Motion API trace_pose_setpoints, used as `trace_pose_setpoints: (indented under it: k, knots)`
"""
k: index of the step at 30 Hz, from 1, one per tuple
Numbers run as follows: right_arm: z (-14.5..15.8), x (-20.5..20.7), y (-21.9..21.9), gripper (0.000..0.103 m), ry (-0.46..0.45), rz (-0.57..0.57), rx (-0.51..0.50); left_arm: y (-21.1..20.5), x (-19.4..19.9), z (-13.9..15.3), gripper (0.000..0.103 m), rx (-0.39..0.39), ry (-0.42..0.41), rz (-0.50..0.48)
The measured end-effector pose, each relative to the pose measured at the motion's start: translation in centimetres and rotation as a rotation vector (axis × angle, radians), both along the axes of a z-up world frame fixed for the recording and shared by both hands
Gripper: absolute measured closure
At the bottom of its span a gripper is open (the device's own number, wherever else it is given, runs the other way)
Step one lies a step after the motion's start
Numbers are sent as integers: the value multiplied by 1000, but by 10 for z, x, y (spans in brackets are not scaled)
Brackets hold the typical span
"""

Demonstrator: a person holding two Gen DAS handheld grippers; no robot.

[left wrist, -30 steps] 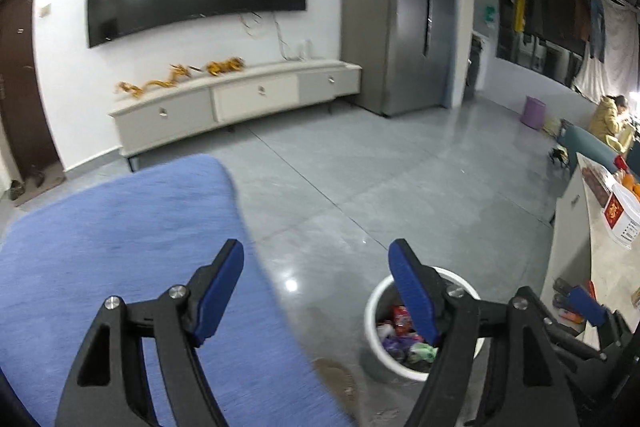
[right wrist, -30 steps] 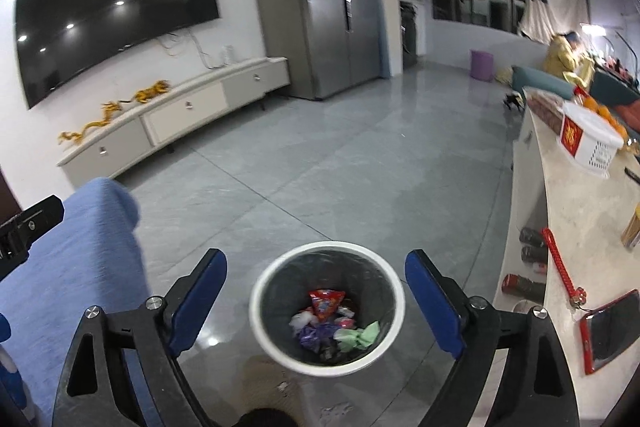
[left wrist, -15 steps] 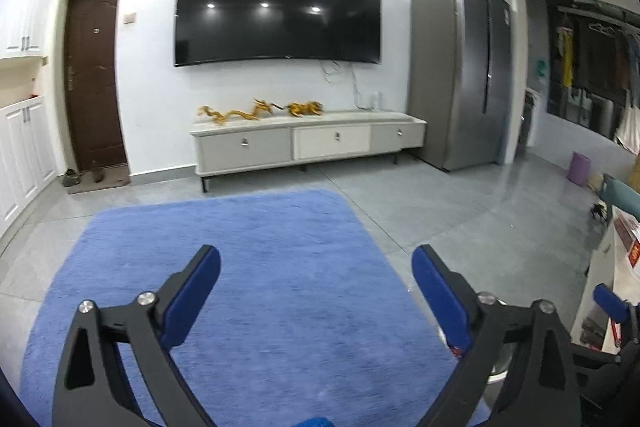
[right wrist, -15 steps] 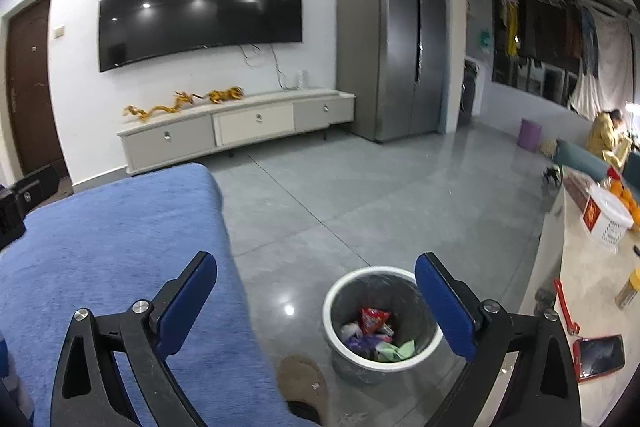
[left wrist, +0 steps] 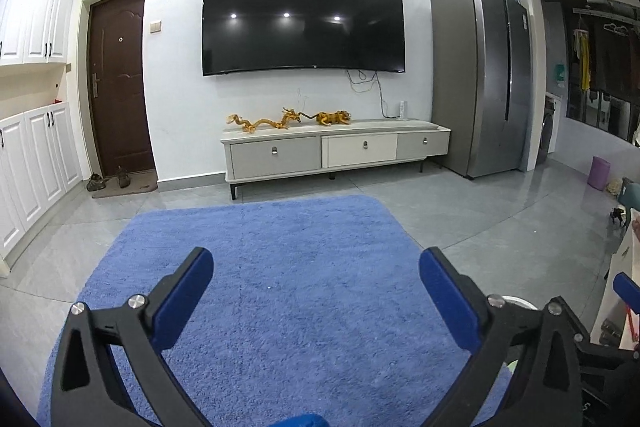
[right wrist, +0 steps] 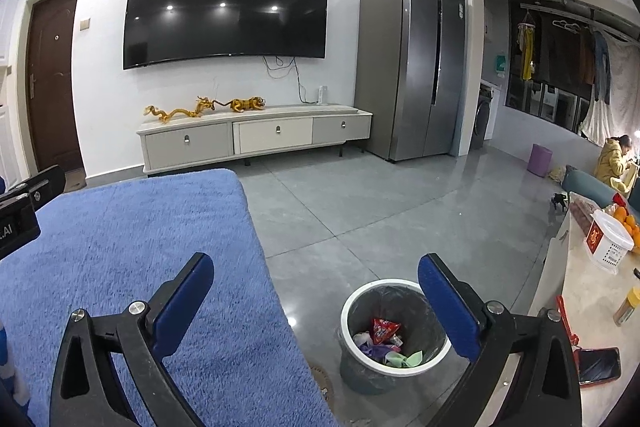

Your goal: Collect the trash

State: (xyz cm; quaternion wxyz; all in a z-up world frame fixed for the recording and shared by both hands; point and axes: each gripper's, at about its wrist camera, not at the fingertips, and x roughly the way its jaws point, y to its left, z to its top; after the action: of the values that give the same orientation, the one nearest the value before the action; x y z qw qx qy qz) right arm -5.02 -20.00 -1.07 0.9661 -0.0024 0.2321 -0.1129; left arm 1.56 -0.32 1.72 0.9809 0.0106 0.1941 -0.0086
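Since a second before, both views had swung up off the bin toward the wall. The fluffy blue rug [left wrist: 288, 291] filled the floor under the left claw [left wrist: 316, 271], whose jaws were opening, empty. The right claw [right wrist: 316, 271] likewise was opening, empty. The round, white-rimmed trash bin [right wrist: 362, 371], holding crumpled wrappers [right wrist: 382, 341], stood on glossy grey tile beside the rug's right edge.
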Motion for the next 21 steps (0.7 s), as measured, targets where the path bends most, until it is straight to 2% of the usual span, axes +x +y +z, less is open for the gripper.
trace_pose_setpoints:
  k: [21]
  knots:
    - [-3,-8,-5,0,-25,-36,-3,-4,-5,-3,0,5,-12,-27]
